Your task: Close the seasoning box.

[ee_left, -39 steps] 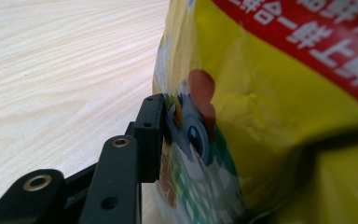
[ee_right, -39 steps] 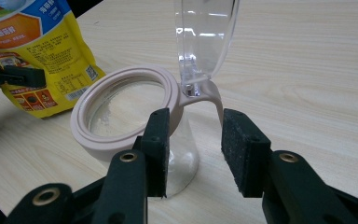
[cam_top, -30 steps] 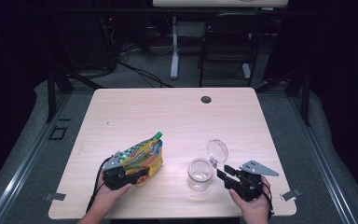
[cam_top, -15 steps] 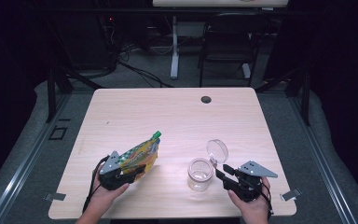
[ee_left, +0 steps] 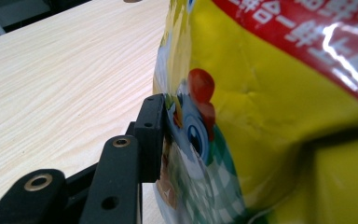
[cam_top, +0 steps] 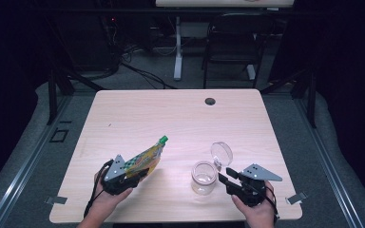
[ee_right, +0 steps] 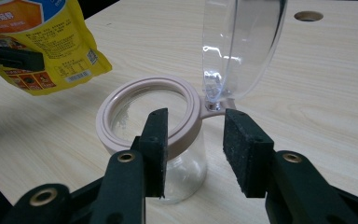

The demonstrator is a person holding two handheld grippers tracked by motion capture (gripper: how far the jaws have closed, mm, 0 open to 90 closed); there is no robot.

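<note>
A yellow spouted pouch (cam_top: 145,160) with a green cap (cam_top: 163,139) slants up over the table, cap toward the far right. My left gripper (cam_top: 135,173) is shut on its lower end; one pad (ee_left: 151,135) presses the printed face (ee_left: 270,116). A clear glass jar (cam_top: 203,178) with a pale pink rim stands open, its hinged clear lid (cam_top: 221,153) upright behind it. My right gripper (cam_top: 224,175) sits just right of the jar; its jaws have just been opening. The rim by the hinge (ee_right: 212,106) shows in their gap (ee_right: 195,149), unpressed. The pouch (ee_right: 46,42) hangs beyond the jar (ee_right: 186,168).
The light wooden table (cam_top: 171,118) has a round cable hole (cam_top: 210,101) near its far edge. A dark chair (cam_top: 233,42) and cables stand beyond it. Both hands work close to the near edge.
The pouch in the left gripper has turned from broad face up to a narrower, slanted pose. The right gripper has stayed by the jar.
</note>
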